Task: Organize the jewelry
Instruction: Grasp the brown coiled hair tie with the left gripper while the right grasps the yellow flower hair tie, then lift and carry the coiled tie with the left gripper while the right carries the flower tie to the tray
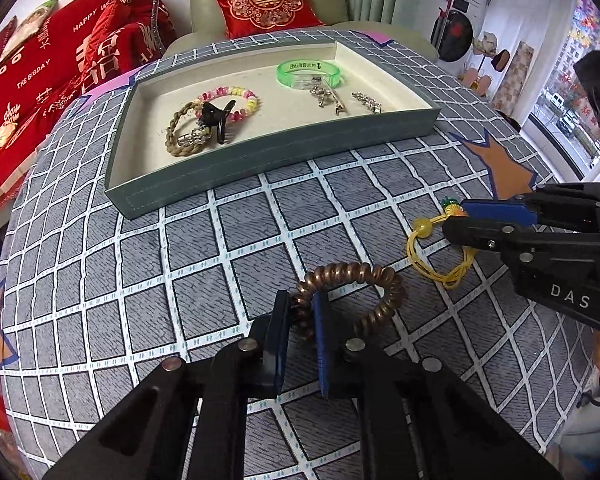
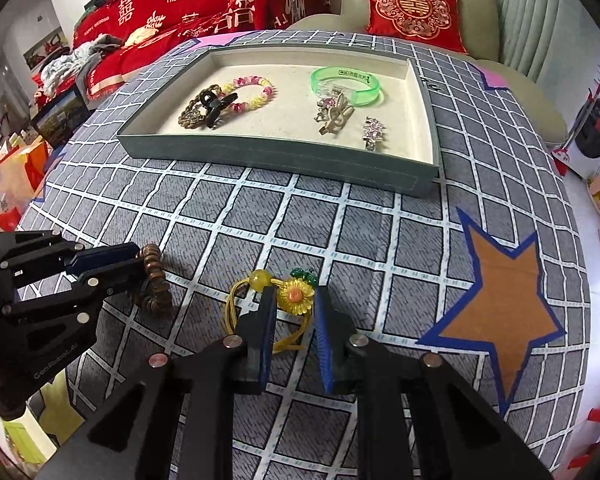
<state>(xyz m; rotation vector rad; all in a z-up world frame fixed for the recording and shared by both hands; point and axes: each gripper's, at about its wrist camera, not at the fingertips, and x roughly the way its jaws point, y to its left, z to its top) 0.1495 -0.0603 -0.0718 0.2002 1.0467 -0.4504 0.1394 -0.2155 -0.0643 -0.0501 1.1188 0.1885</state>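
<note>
Gripping two hair ties on the table, tray ahead

Brown spiral hair tie (image 1: 350, 292) lies on the grid-pattern table (image 1: 180, 272), near side of the tray. Left hand-held gripper (image 1: 303, 312) is narrowed onto it: one side of the coil sits pinched between the blue pads (image 1: 323, 344), rest of the loop sticks out to the right.

Yellow elastic hair tie (image 2: 256, 312) with sunflower charm (image 2: 296, 295) and amber bead (image 2: 259, 279) lies just right of the spiral one, apart from it. Right hand-held gripper (image 2: 294, 304) straddles the sunflower, partly open; pads close to the charm, cannot tell if they touch it.

Grey tray (image 2: 426, 120) with cream lining sits further back on the table. Left part: braided bracelet (image 1: 182, 132), black claw clip (image 1: 216, 118) and pink-yellow bead bracelet (image 1: 242, 100), overlapping. Right part: green bangle (image 1: 310, 73), metal hair clip (image 2: 336, 116) just in front of it, rhinestone clip (image 2: 374, 132) near the right wall.

Orange star patch (image 2: 508, 316) on the cloth right of the grippers. Red cushion (image 2: 414, 8) on a sofa behind the table
</note>
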